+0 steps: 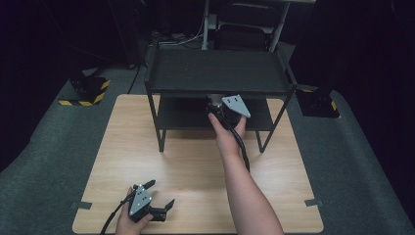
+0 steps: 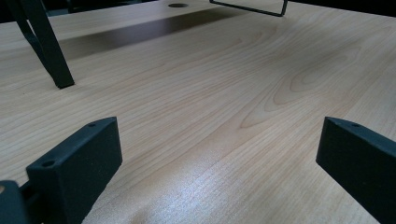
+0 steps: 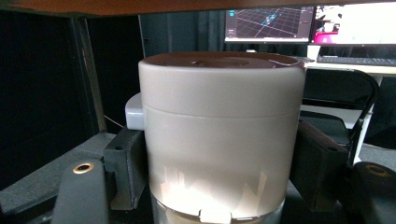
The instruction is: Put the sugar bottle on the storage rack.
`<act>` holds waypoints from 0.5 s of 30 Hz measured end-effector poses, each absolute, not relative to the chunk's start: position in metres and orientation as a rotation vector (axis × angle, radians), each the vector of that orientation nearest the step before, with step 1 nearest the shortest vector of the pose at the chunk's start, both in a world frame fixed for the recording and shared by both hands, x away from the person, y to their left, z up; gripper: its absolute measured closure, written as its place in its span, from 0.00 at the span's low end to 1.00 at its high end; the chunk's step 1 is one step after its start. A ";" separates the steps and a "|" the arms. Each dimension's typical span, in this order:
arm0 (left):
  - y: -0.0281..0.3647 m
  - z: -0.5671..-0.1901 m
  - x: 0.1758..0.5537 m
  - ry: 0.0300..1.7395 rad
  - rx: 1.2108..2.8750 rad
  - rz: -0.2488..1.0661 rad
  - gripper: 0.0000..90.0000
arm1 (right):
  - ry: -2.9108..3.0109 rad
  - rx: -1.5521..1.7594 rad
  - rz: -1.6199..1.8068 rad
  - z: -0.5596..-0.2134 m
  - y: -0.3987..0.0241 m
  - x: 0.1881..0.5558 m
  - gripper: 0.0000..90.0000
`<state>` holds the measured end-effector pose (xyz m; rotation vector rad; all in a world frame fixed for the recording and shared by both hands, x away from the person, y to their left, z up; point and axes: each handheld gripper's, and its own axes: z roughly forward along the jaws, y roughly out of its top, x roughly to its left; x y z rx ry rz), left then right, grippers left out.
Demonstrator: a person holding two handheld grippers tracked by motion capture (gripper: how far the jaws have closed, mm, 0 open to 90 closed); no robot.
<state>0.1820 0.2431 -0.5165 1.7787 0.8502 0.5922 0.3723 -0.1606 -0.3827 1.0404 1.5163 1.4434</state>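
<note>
I can't read any words, numbers or brand names here. The two screens (image 3: 308,21) far back in the right gripper view have pictures on them, but any writing there is too small and blurry for me to read.

A pale wooden surface (image 1: 186,161) carries a black two-tier shelf (image 1: 215,73) standing at its far edge; a beige lidded canister (image 3: 219,135) sits on the shelf's lower tier.
</note>
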 end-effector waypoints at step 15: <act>0.243 -0.516 0.182 0.851 1.779 0.590 0.01 | 1.559 1.030 1.488 -0.380 -0.169 0.371 0.16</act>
